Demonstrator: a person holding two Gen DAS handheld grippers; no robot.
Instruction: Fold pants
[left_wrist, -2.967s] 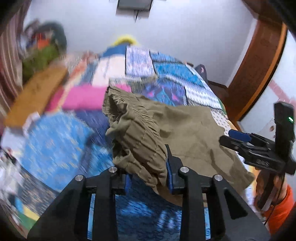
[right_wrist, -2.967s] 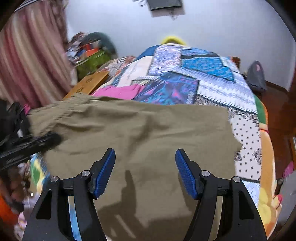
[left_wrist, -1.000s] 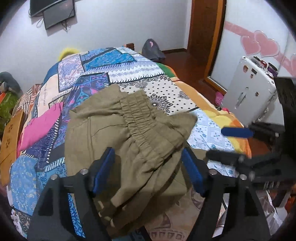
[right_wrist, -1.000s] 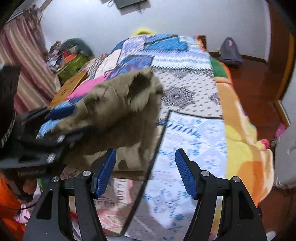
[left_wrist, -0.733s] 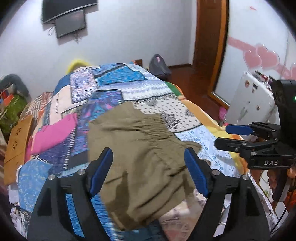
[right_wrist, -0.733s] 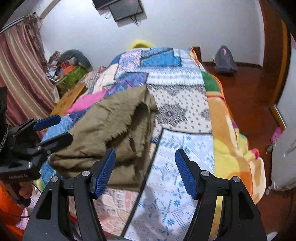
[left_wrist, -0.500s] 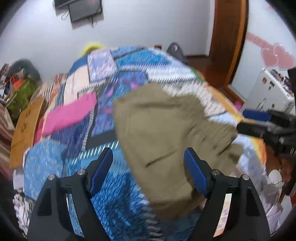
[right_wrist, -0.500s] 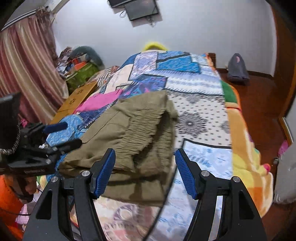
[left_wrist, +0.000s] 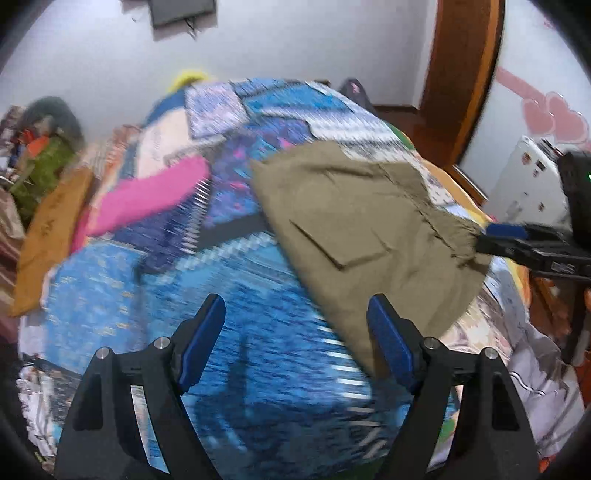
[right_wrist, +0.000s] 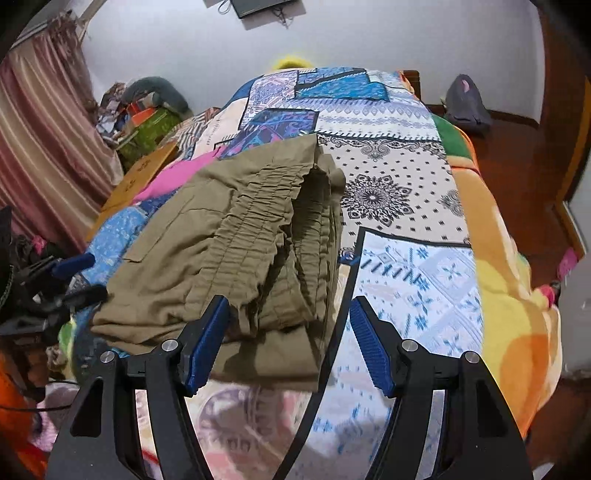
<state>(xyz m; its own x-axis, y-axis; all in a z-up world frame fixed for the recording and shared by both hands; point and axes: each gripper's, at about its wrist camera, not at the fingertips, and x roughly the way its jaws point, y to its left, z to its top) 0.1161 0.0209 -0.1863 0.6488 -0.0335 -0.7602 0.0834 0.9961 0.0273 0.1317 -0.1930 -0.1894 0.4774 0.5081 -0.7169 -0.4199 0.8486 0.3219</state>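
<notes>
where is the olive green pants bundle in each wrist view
Left wrist view: olive green pants lie right of centre, beyond the open left gripper.
Right wrist view: they sit left of centre, above the open right gripper.
Shared landmark: pink cloth on the quilt.

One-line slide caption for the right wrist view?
Open right gripper above folded olive pants on patchwork quilt.
</notes>
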